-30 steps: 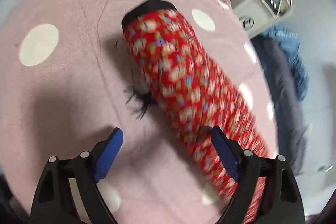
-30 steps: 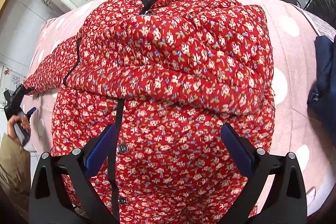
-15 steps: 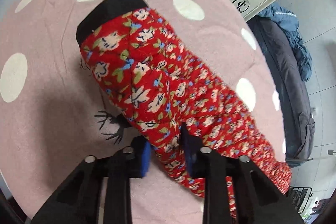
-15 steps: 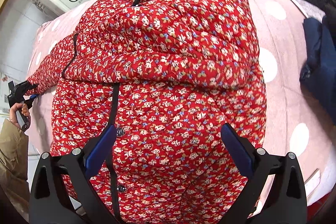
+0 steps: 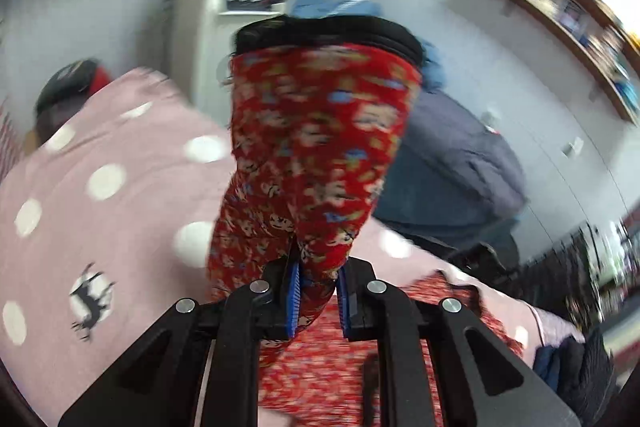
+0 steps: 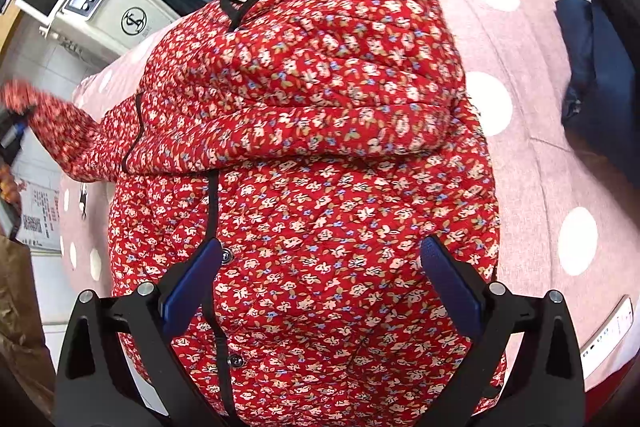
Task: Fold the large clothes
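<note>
Sleeve (image 5: 316,163) of the red floral quilted jacket (image 6: 320,167) stands up out of the left gripper (image 5: 318,297), whose blue pads (image 5: 295,293) are closing on the padded cloth just below the black cuff (image 5: 328,33); the cloth fills the narrow gap between them. The sleeve is lifted off the pink polka-dot cover (image 5: 100,211), and the cuff end points away from the camera. In the right wrist view that same sleeve rises at the far left edge (image 6: 52,131), clear of the cover, with the left gripper dark and blurred beside it. The jacket's body lies flat across the middle of the cover, its other sleeve folded across the chest. The right gripper (image 6: 322,279) hovers over the lower front by the black button placket (image 6: 214,215), jaws spread wide and holding nothing. A dark blue garment (image 6: 592,87) lies at the cover's right edge.
</note>
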Demonstrator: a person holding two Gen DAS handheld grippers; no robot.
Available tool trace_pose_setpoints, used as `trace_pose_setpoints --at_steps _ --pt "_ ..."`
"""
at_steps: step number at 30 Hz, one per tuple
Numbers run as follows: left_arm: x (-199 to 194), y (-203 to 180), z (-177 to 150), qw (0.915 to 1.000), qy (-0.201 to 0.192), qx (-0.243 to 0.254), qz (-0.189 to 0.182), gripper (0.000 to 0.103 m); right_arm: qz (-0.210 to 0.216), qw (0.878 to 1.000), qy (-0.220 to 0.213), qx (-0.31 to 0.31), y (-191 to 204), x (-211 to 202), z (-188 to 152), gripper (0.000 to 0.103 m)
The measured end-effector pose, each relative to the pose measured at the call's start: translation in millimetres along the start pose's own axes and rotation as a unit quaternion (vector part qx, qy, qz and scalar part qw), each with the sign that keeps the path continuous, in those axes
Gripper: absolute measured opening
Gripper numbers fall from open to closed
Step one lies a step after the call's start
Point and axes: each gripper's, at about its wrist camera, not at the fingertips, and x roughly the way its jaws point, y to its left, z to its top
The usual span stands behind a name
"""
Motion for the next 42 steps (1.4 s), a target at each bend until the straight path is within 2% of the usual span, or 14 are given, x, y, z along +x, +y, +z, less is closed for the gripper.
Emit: trace_pose_setpoints --at_steps 3,6,11,18,22,24,25,28,29,31,32,35,39,42 --pt "13.6 -65.9 -13.2 0.9979 0.019 0.026 -0.056 0.014 0.0 1.0 -0.008 0.016 -11.3 -5.0 -2.6 0.098" --pt "25.3 -123.2 -41.8 0.9924 0.043 0.074 -0.088 0.014 -0.002 0.999 -0.016 0.038 -26.4 -11.6 -7.2 0.098" --pt "52.6 -209.0 -112.9 0.9704 0.115 0.166 -0.132 0.014 -0.007 0.997 -0.026 0.072 -50.8 -21.3 -16.3 0.098" --pt "85.7 -256.2 -211.5 0.9413 0.207 0.239 -0.118 0.014 -0.019 0.994 -0.022 0.106 -78.5 -23.5 -28.1 0.098" --pt "112.3 -264.6 -235.5 0.9297 0.226 0.278 -0.083 0.014 -0.019 0.993 -0.01 0.113 -81.4 -17.0 -29.9 0.098" --pt "126.7 -266.7 -243.7 0.9186 0.245 0.303 -0.064 0.029 -0.02 0.994 -0.009 0.107 -78.7 -16.9 -28.5 0.098" --pt "134.2 -268.2 -248.3 0.9094 0.262 0.317 -0.06 0.034 -0.021 0.994 -0.008 0.102 -76.7 -16.4 -26.9 0.098" --pt "144.0 -286.5 -252.8 0.8955 0.264 0.355 -0.05 0.039 -0.024 0.996 -0.007 0.091 -70.7 -15.2 -22.2 0.098" --pt "141.7 -289.0 -253.9 0.8908 0.259 0.37 -0.051 0.047 -0.025 0.996 -0.008 0.088 -69.1 -15.1 -20.2 0.098" --pt "134.7 -291.7 -257.4 0.8847 0.264 0.379 -0.063 0.078 -0.028 0.996 -0.01 0.081 -66.2 -14.7 -15.6 0.098" --pt "126.7 -289.4 -254.8 0.8864 0.267 0.369 -0.083 0.098 -0.029 0.996 -0.011 0.079 -65.3 -14.7 -13.8 0.098" --pt "104.8 -273.0 -243.1 0.9005 0.254 0.336 -0.11 0.097 -0.037 0.997 -0.023 0.058 -56.4 -17.1 -0.6 0.098" --pt "88.5 -234.2 -210.3 0.9279 0.214 0.293 -0.085 0.097 -0.04 0.998 -0.047 0.01 -33.5 -21.5 24.1 0.098" --pt "83.8 -207.5 -187.4 0.9434 0.191 0.265 -0.055 0.095 -0.038 0.997 -0.063 -0.038 -6.5 -19.2 47.2 0.098"
